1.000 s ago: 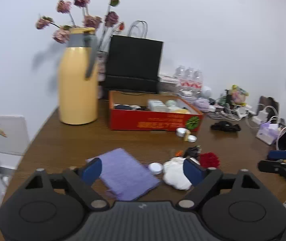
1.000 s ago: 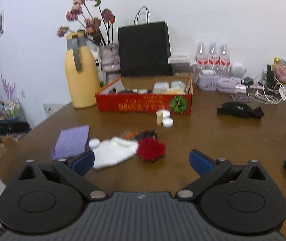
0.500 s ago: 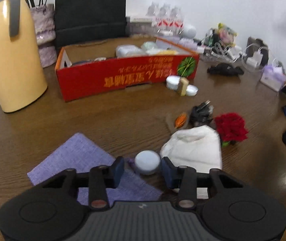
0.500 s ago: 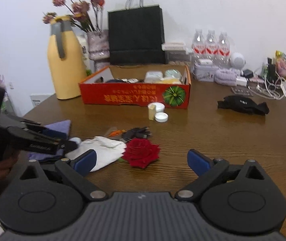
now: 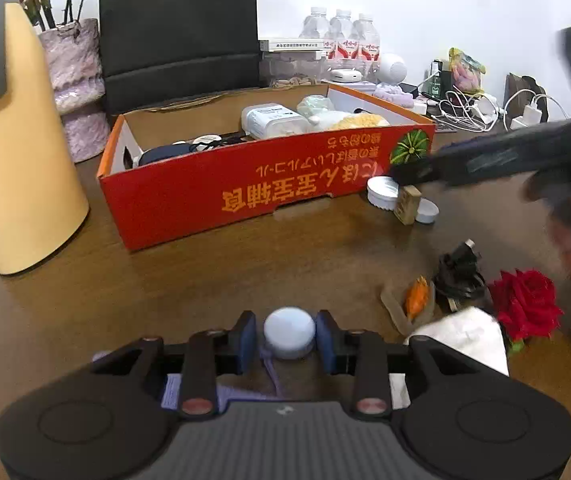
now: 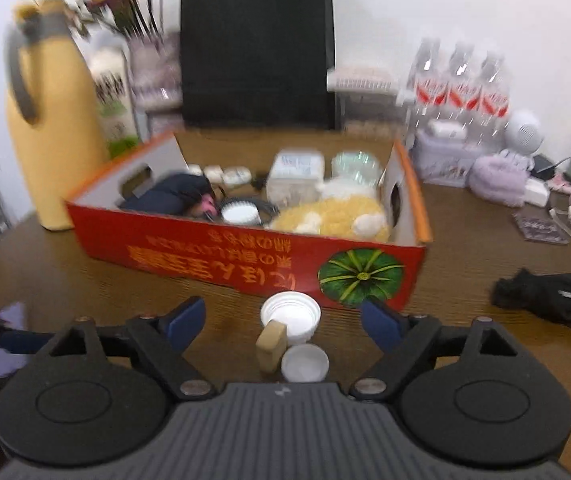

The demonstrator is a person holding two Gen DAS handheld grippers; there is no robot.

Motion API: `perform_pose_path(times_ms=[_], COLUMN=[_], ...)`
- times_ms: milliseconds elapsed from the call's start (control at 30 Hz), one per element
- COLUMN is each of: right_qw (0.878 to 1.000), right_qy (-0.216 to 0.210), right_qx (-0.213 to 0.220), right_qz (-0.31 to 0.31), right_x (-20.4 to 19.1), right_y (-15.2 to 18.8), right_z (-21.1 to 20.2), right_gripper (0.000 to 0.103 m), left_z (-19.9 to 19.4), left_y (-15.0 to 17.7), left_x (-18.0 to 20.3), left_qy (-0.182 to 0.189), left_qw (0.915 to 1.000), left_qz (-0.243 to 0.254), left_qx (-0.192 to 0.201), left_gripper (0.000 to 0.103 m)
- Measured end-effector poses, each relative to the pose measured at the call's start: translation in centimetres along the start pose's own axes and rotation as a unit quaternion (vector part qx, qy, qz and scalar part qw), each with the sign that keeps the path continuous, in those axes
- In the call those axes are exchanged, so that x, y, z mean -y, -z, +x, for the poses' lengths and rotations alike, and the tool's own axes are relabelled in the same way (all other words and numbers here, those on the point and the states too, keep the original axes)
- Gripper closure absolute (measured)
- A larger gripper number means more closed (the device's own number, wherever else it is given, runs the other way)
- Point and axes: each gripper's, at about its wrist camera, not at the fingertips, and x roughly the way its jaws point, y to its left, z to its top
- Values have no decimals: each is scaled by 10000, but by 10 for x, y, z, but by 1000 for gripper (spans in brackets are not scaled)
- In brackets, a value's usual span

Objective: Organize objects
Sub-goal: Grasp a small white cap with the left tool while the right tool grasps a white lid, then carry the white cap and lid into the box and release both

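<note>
While our left gripper (image 5: 288,338) is closing its jaws around the small pale round cap (image 5: 289,332) on the table (image 5: 245,280), the pads are sitting just beside it, contact unclear. Our right gripper (image 6: 283,320) is narrowing its wide-spread jaws over the white lid (image 6: 290,314), the tan block (image 6: 271,344) and the smaller white cap (image 6: 305,362), pressing on none. We're seeing these three just in front of the red box (image 6: 225,248), near its green print.

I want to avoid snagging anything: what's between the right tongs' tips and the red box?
Right wrist view: a white cap before the red box, open tongs closing.
</note>
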Motion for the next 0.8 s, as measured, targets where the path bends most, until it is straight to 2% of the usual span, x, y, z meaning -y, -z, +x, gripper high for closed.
perform_pose_path(times_ms=[33,67,100,133,200,300,367,467,533,667,800], right_qw=[9999,9997,9993,9991,9994,9994,9983,9948,9926,9923,9950], right_qy=[51,119,199,225,275,214,145,-94,-283,-615,-714], right_qx=[-112,-220,-327,-353,-232,202,540,1011,1184,1078,698], right_qz=[-4,-17,19,60,17,-179,-178,-101,-34,-17,-86], right_x=[-1,-2,-2,-3,-6,-13,-16,-20,-26,-37,-52], right_y=[0,1,1,3,3,1,-4,-8,-2,34,84], right_z=[13,25,36,42,40,15,-12,-59,-89,-130,-160], right_gripper=[21,30,48,62,62,62,62,62,62,62,62], left_z=[2,3,3,4,2,-14,-35,-74,-94,-123,-137], left_y=[-1,-1,-1,-2,-5,-13,-19,-23,-22,5,40], left_x=[-1,-1,-1,-1,-2,-2,-2,3,7,28,50], left_qy=[-17,-10,-7,-28,-162,-335,-403,-314,-258,-92,-64], left_qw=[10000,10000,9999,9999,9998,9984,9962,9905,9878,9867,9874], left_qz=[-12,5,21,10,-27,-89,-185,-319,-510,-732,-1072], left_qx=[28,72,104,106,139,437,749,1303,1448,1450,1161], left_gripper=[73,76,76,76,76,76,76,76,76,76,76])
